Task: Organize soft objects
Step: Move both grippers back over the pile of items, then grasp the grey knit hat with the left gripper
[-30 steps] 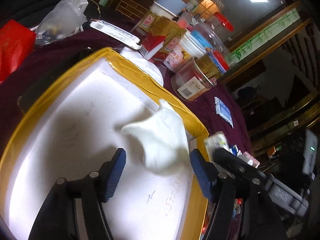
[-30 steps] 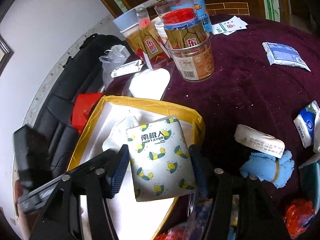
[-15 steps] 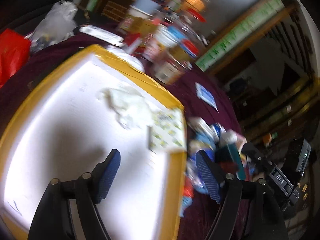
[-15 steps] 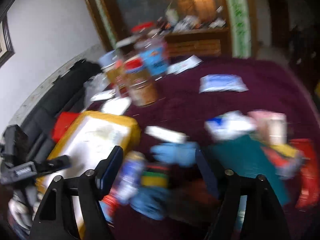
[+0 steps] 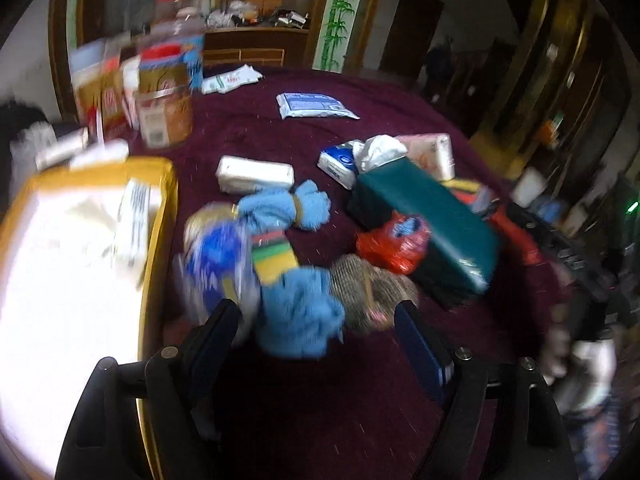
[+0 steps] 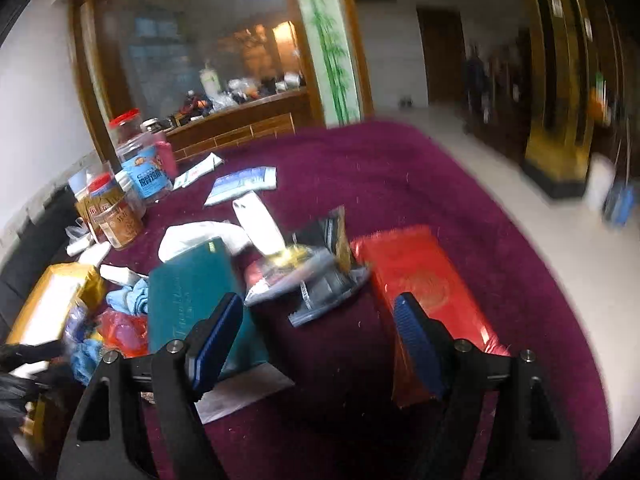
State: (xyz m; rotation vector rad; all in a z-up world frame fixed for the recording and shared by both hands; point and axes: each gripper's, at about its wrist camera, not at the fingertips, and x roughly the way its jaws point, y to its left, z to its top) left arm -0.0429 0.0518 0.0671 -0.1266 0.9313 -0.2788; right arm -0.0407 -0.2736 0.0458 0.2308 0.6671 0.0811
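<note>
The yellow-rimmed white tray (image 5: pixel 160 216) is already holding a white cloth (image 5: pixel 86 220) and a tissue packet (image 5: pixel 134 216), while most soft items are still lying on the maroon tabletop (image 5: pixel 248 128). The left hand-held gripper (image 5: pixel 316 344) is standing open and empty, with a fluffy blue cloth (image 5: pixel 298 316) lying just ahead between its fingers. The right hand-held gripper (image 6: pixel 320 344) is standing open and empty, with a crumpled silver foil pouch (image 6: pixel 316 280) just ahead

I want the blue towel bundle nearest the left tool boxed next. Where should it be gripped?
Judging by its shape, grip the blue towel bundle across its fluffy middle, coming from above and the near side; the left tool is open, already straddling it.
</note>
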